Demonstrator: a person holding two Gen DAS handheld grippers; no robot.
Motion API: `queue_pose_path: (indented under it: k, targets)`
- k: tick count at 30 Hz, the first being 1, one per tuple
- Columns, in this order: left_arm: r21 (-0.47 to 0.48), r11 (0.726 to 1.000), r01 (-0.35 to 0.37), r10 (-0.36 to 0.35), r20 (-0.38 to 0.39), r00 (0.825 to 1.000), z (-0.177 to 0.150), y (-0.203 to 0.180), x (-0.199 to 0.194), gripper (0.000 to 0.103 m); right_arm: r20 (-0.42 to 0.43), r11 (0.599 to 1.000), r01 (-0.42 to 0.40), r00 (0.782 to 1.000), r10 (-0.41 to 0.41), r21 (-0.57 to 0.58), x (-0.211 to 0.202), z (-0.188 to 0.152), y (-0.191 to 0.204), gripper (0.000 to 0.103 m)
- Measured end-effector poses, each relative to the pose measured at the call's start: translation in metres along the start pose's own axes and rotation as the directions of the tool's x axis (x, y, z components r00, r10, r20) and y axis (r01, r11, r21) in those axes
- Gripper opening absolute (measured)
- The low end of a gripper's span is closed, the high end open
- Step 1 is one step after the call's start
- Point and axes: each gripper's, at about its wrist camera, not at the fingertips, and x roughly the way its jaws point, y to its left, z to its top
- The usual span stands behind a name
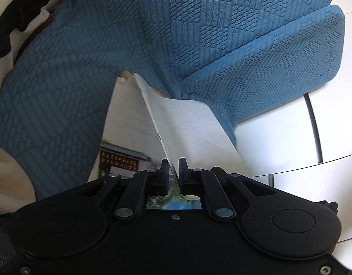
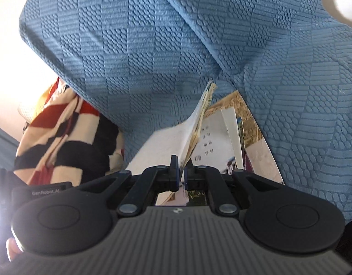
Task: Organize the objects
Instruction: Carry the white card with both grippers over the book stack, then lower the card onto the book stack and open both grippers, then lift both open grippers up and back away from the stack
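- Two claws are at work, and you hold one in each hand; both are pinched nearly closed on paper, over the blue textured sofa cover (image 1: 88,73).
- Left wrist view: your left claw (image 1: 174,174) grips the near edge of a white cover (image 1: 194,123) of a booklet, which stands tilted up from the claw toward the crease of the cushions. Below it lies a glossy page with a printed photo (image 1: 121,158). Holding the cover by its edge probably lets you steer the booklet while it is being set down.
- To the right of the sofa, pale floor (image 1: 279,142) shows.
- Right wrist view: your right claw (image 2: 182,171) is clamped on a thin sheaf of pages (image 2: 198,123), lifted on edge above an open booklet (image 2: 210,142) that rests on the seat against the backrest.
- A red, black and cream striped cloth (image 2: 61,137) lies just left of it, apart from the paper.
- Gripping the pages likely keeps them from fanning out.
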Motion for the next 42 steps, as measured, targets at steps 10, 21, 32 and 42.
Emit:
queue_pose_path:
  k: [10,21,32,42]
  targets:
    - [0.029,0.99,-0.136,0.137,-0.007,0.991,-0.014,0.006,0.011,0.007,-0.078,0.998,0.035,0.996,-0.031,0.048,0.014,-0.02,-0.014,0.009]
    - [0.078,0.966,-0.247,0.25,-0.033,0.968,-0.029,-0.006,0.02,0.025,-0.213,0.984,0.132,0.971,-0.105,0.118,0.02,-0.03,-0.024,0.027]
    - [0.141,0.955,-0.262,0.26,0.037,0.965,-0.039,-0.056,-0.02,0.049,-0.208,0.99,0.116,0.973,-0.098,0.076,-0.033,-0.021,-0.012,0.034]
    - [0.263,0.935,-0.24,0.2,0.169,0.965,-0.062,-0.137,-0.098,0.057,-0.029,0.994,0.02,0.999,-0.023,-0.107,-0.116,0.013,0.04,0.034]
